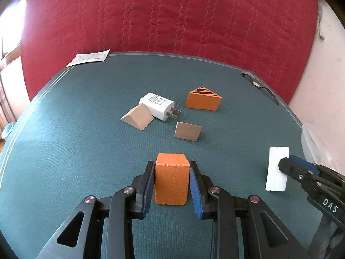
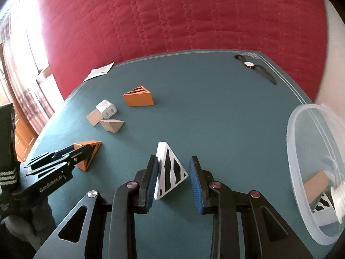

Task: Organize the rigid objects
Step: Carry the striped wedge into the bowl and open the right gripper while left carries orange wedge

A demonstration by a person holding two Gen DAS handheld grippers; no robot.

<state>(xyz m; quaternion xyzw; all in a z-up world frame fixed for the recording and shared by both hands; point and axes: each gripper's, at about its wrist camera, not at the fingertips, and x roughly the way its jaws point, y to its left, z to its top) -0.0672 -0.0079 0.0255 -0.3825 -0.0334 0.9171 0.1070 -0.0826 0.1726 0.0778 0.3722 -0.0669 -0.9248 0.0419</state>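
My left gripper (image 1: 172, 166) is shut on an orange wedge block (image 1: 171, 178) that stands on the green mat; it also shows in the right wrist view (image 2: 89, 157). My right gripper (image 2: 173, 164) is open around a white wedge with black stripes (image 2: 170, 172); the left pad touches it, the right pad stands apart. Farther off lie a second orange striped wedge (image 1: 203, 101), two plain wooden wedges (image 1: 138, 117) (image 1: 188, 131) and a white plug charger (image 1: 158, 105).
A clear plastic tub (image 2: 301, 151) at the right edge holds several blocks. A black wristwatch (image 2: 255, 67) lies at the mat's far right corner. A paper sachet (image 1: 89, 57) lies at the far left corner. A red quilt (image 1: 172, 15) lies beyond the mat.
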